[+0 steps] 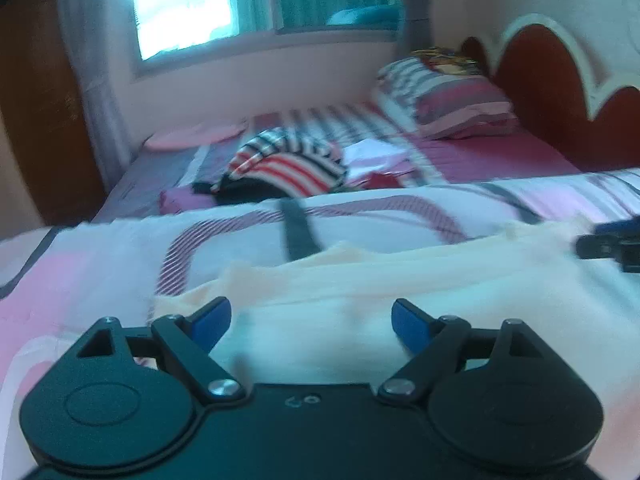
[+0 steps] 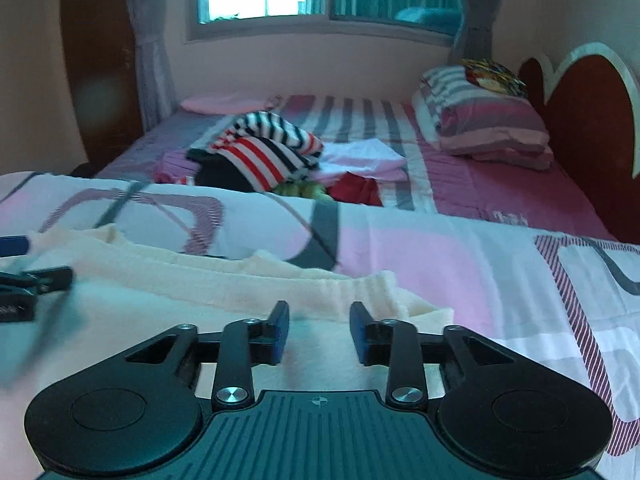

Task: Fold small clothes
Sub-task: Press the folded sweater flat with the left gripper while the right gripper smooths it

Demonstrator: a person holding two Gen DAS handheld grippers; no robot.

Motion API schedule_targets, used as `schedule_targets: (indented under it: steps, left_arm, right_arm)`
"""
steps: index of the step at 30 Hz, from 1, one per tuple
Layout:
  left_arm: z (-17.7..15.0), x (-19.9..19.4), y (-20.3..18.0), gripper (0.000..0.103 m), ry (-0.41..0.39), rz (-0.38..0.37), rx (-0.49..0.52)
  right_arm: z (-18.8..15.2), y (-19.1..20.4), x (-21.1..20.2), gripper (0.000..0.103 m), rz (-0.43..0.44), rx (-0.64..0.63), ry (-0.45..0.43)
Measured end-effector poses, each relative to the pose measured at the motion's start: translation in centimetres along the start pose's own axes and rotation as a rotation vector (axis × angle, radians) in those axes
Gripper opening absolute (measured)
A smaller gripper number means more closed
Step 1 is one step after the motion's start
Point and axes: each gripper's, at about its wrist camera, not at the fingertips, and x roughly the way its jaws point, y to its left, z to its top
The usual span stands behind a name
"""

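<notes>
A cream knitted garment [image 1: 360, 280] [image 2: 192, 280] lies spread on a pink and white patterned bedspread [image 1: 100, 264] [image 2: 460, 256]. My left gripper [image 1: 312, 306] hovers low over its left part, its blue-padded jaws wide open with only cloth beneath them. My right gripper [image 2: 320, 310] sits over the garment's ribbed right edge; its jaws stand a narrow gap apart, and no cloth shows pinched between them. Each gripper shows at the edge of the other's view: the right gripper [image 1: 608, 246] and the left gripper [image 2: 24, 284].
A heap of clothes topped by a red, white and black striped piece [image 1: 288, 164] [image 2: 264, 152] lies further up the bed. Striped pillows [image 1: 452, 100] [image 2: 488, 120] rest against a red headboard [image 1: 540, 80] [image 2: 588, 92]. A curtained window [image 1: 180, 4] is behind.
</notes>
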Motion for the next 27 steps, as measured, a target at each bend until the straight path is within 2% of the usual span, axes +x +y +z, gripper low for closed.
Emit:
schedule_targets:
  steps: [4, 7, 9, 12, 13, 15, 16, 19, 20, 22, 24, 27]
  left_arm:
    - [-0.4, -0.8, -2.3, 0.086, 0.0, -0.09, 0.027]
    - [-1.2, -0.9, -3.5, 0.086, 0.025, -0.142, 0.056]
    - [-1.8, -0.9, -3.8, 0.086, 0.04, -0.14, 0.072]
    - [-2.7, -1.5, -2.5, 0.088, 0.041, -0.119, 0.044]
    - [-2.9, -1.8, -1.7, 0.088, 0.041, -0.103, 0.032]
    - [-3.9, -2.3, 0.1, 0.089, 0.038, -0.067, 0.012]
    - [-4.5, -2.5, 0.8, 0.089, 0.033, -0.051, 0.0]
    - [-4.4, -3.7, 1.0, 0.086, 0.027, -0.017, -0.014]
    - [-4.1, -4.2, 0.6, 0.086, 0.013, -0.01, -0.009]
    - [-3.8, -5.5, -0.7, 0.087, -0.017, -0.055, -0.01]
    - [-4.0, -6.4, -2.6, 0.087, -0.022, -0.097, 0.026]
    - [-4.8, -6.1, -4.8, 0.086, 0.019, -0.112, 0.07]
  right_arm:
    - [-0.6, 2.0, -0.8, 0.034, 0.125, -0.023, 0.009]
    - [-1.5, 3.7, -0.9, 0.034, 0.165, -0.045, 0.025]
    - [-2.0, 4.4, -0.7, 0.034, 0.185, -0.05, 0.044]
    - [-2.9, 3.8, -1.0, 0.034, 0.164, -0.057, 0.046]
    - [-3.1, 3.0, -1.4, 0.034, 0.127, -0.043, 0.041]
    - [-3.8, 0.7, -2.1, 0.034, 0.0, -0.006, 0.034]
    - [-4.1, -0.7, -2.1, 0.034, -0.013, 0.033, 0.043]
    - [-4.3, -2.9, -3.1, 0.034, 0.023, 0.126, 0.042]
    - [-4.2, -2.8, -3.8, 0.034, 0.028, 0.133, 0.023]
    - [-4.2, -1.5, -5.3, 0.034, 0.105, 0.137, -0.016]
    - [-4.6, 1.1, -6.1, 0.034, 0.159, 0.076, -0.025]
    - [-5.4, 4.5, -6.2, 0.034, 0.202, -0.007, -0.001]
